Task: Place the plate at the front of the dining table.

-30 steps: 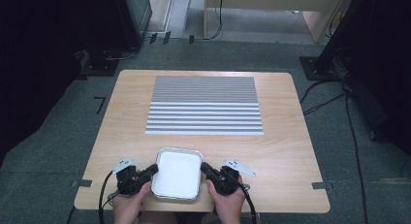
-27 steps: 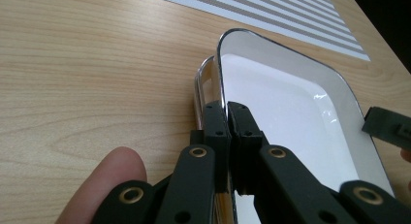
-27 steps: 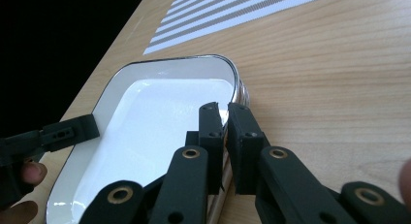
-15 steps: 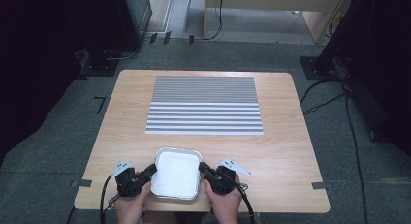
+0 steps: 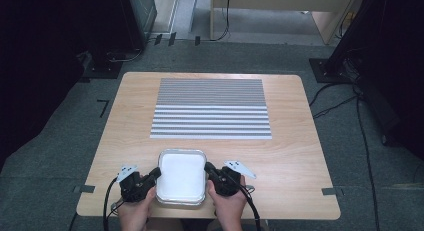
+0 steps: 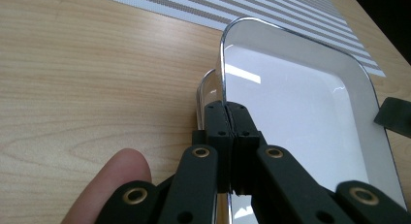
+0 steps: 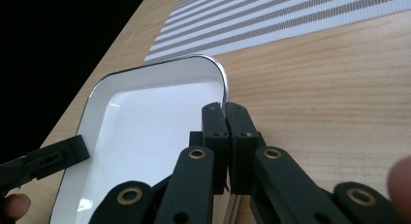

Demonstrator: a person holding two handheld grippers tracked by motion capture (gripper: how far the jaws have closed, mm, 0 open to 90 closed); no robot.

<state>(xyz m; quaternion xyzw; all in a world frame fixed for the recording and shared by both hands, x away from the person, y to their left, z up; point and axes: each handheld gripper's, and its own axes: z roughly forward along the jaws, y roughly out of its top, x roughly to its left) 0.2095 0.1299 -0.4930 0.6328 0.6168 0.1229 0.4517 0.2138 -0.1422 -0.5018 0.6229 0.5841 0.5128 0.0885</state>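
A white rectangular tray (image 5: pixel 181 151) with a shiny metal rim lies near the table's front edge. My left gripper (image 5: pixel 156 172) is shut on the tray's left rim; in the left gripper view its jaws (image 6: pixel 227 107) pinch the thin rim of the tray (image 6: pixel 291 98) between them. My right gripper (image 5: pixel 207 167) is shut on the opposite rim, and its jaws have just closed a little further on it. In the right gripper view that gripper (image 7: pixel 224 107) clamps the edge of the tray (image 7: pixel 145 117). The tray holds nothing.
A grey-and-white striped mat (image 5: pixel 211 108) covers the far middle of the wooden table (image 5: pixel 300 156). Dark equipment and cables stand on the floor around the table.
My right gripper has edged slightly inward against the tray. The tray and the left gripper have stayed where they were.
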